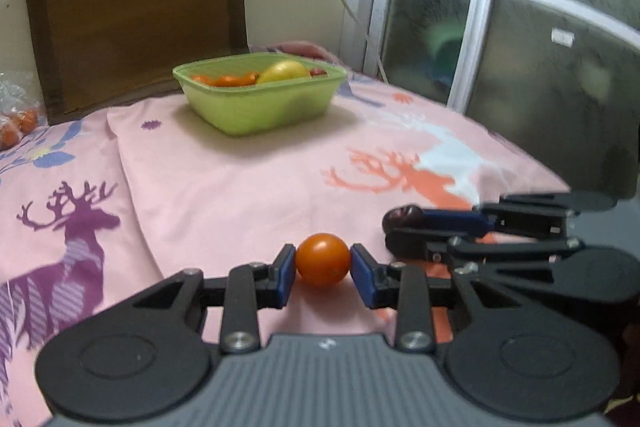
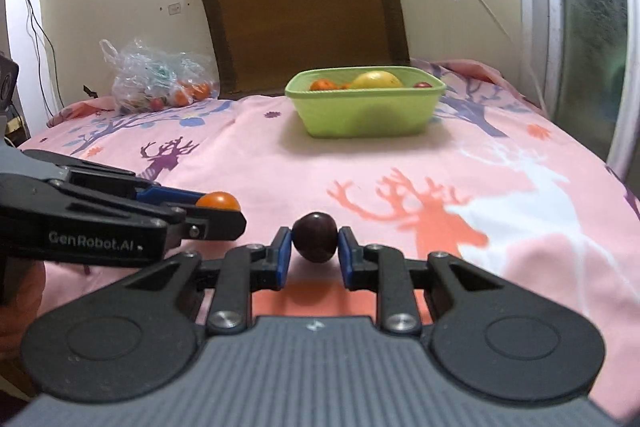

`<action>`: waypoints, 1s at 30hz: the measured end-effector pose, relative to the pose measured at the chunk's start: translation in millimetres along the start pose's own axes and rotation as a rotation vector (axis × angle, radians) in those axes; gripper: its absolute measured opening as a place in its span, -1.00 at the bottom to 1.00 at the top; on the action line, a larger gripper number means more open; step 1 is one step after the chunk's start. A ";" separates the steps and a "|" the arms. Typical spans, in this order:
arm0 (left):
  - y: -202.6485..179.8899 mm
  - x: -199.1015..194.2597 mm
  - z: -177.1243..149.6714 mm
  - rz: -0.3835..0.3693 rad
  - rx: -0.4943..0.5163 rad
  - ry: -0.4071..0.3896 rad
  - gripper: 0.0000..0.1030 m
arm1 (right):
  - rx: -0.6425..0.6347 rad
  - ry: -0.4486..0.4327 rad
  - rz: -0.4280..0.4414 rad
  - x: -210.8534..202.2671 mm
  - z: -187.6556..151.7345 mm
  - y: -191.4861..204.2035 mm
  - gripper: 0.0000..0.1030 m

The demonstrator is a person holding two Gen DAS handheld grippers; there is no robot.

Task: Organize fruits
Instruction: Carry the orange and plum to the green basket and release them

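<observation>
Clearly both grippers are loaded and facing the basket. From the left wrist, the left gripper (image 1: 323, 267) pinches a small orange fruit (image 1: 322, 259) squarely between its blue pads (image 1: 285, 275), the fruit poised just over the pink deer-print sheet (image 1: 224, 195). Off to the right in that view, the right gripper (image 1: 404, 231) comes in side-on with a dark plum (image 1: 402, 217) clamped at its tip. Well ahead, toward the brown cushion (image 1: 132, 3), sits the green basket (image 1: 256, 107), already holding orange fruits (image 1: 226, 80) and a yellow one (image 1: 285, 71). A clear bag (image 1: 18, 107) with more orange fruit shows at the far left edge. From the right wrist, the right gripper (image 2: 314, 251) is closed on the dark plum (image 2: 315, 237), pads pressing both flanks; the left gripper (image 2: 224, 213) enters from the left with the small orange fruit (image 2: 218, 202) peeking above its fingers. The green basket (image 2: 360, 115) lies straight ahead, its rim well apart from both tools. To do this step well, I would say each fruit should be carried over the near rim with clearance, the two grippers kept side by side without crossing, and let go low over a free spot beside the yellow fruit (image 2: 377, 79) so nothing bounces out. The grips should stay gentle; soft fruit like this likely bruises or squirts free under a hard squeeze.
</observation>
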State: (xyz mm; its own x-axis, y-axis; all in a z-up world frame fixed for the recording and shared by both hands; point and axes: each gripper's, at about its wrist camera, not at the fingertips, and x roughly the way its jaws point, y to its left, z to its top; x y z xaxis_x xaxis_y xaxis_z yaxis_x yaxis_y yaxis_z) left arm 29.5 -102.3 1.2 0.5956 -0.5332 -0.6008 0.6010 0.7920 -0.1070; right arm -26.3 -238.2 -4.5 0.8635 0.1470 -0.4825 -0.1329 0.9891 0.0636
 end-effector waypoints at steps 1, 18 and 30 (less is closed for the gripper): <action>-3.4 -1.2 -2.8 0.018 0.014 -0.010 -0.33 | 0.000 0.002 -0.004 -0.1 -2.3 0.7 -0.45; -10.6 -5.5 -5.6 0.064 0.028 -0.003 -0.24 | -0.026 -0.049 -0.009 -13.0 -14.7 -1.6 -0.39; 10.7 0.2 51.0 -0.031 -0.031 -0.051 -0.43 | 0.027 -0.096 0.046 -2.8 9.0 -19.5 -0.50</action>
State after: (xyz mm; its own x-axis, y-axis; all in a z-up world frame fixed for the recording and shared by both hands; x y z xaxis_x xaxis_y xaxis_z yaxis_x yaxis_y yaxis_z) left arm 63.3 -109.1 40.2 0.6040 -0.5710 -0.5560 0.6032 0.7835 -0.1494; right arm -21.8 -257.8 3.4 0.8997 0.1910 -0.3925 -0.1612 0.9810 0.1079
